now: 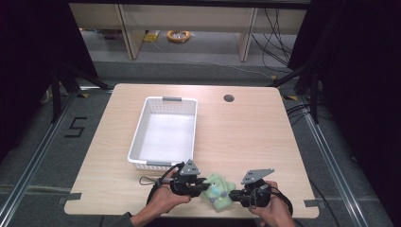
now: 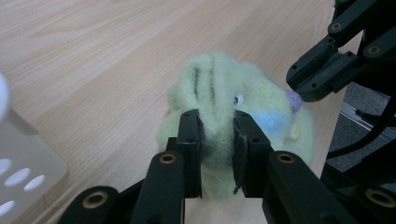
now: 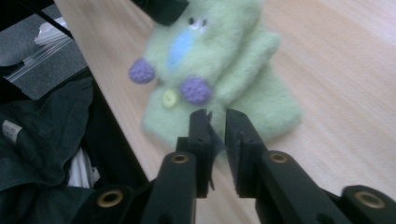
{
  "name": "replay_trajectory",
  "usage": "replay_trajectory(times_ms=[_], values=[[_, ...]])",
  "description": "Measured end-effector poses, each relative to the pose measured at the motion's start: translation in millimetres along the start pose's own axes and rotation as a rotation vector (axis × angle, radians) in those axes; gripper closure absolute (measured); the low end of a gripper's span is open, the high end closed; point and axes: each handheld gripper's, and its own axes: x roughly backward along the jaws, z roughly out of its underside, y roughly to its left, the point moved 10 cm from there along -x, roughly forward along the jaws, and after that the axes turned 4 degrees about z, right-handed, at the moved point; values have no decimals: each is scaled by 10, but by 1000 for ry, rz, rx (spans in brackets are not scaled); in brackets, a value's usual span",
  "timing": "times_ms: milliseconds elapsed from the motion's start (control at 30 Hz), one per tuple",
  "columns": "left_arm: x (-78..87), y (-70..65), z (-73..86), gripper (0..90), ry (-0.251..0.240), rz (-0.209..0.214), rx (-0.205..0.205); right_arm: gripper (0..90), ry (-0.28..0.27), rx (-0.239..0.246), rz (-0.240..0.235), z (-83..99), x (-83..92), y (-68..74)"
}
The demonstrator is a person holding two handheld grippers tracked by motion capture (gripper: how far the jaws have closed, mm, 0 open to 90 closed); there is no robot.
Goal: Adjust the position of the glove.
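Observation:
A pale green plush toy [image 1: 218, 189] with a blue patch and purple dots lies flat near the table's front edge, between my two grippers. My left gripper [image 1: 205, 185] comes at it from the left. In the left gripper view its jaws [image 2: 217, 121] are shut on a fold of the plush toy [image 2: 219, 79], which bulges between the pads. My right gripper [image 1: 231, 195] meets the toy from the right. In the right gripper view its jaws [image 3: 217, 116] stand almost together over the lower hem of the plush toy [image 3: 219, 42], with green fabric in the narrow gap.
A white perforated basket [image 1: 137, 137] stands empty just behind and to the left of the toy. A round cable hole [image 1: 229, 98] sits at the table's back right. The table's front edge runs right beside the toy, with dark clothing [image 3: 42, 140] below it.

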Motion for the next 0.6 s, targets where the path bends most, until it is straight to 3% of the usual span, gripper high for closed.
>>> replay_trajectory(times_ms=[67,133,200,233,267,333,400,533,567,600], values=[[-3,5,-1,744,0,-1,-2,668,13,-16,-4,26,-30,85],[-2,11,1,744,2,-5,-4,645,28,-21,1,38,-52,97],[-9,-9,7,744,0,-2,12,705,69,-7,36,76,-146,97],[-7,1,6,744,-1,-11,3,705,69,-7,36,76,-146,97],[-1,14,9,744,3,-13,-4,785,68,33,44,59,-156,84],[3,6,5,744,-1,-3,6,809,73,32,36,61,-149,104],[15,-15,-1,745,-11,10,32,832,58,59,31,50,-144,92],[121,-81,-69,747,-51,15,11,834,46,43,12,-12,26,101],[157,-117,-83,747,-60,17,26,834,40,26,4,-36,73,113],[185,-141,-102,747,-73,18,12,835,23,65,34,-101,131,10]])
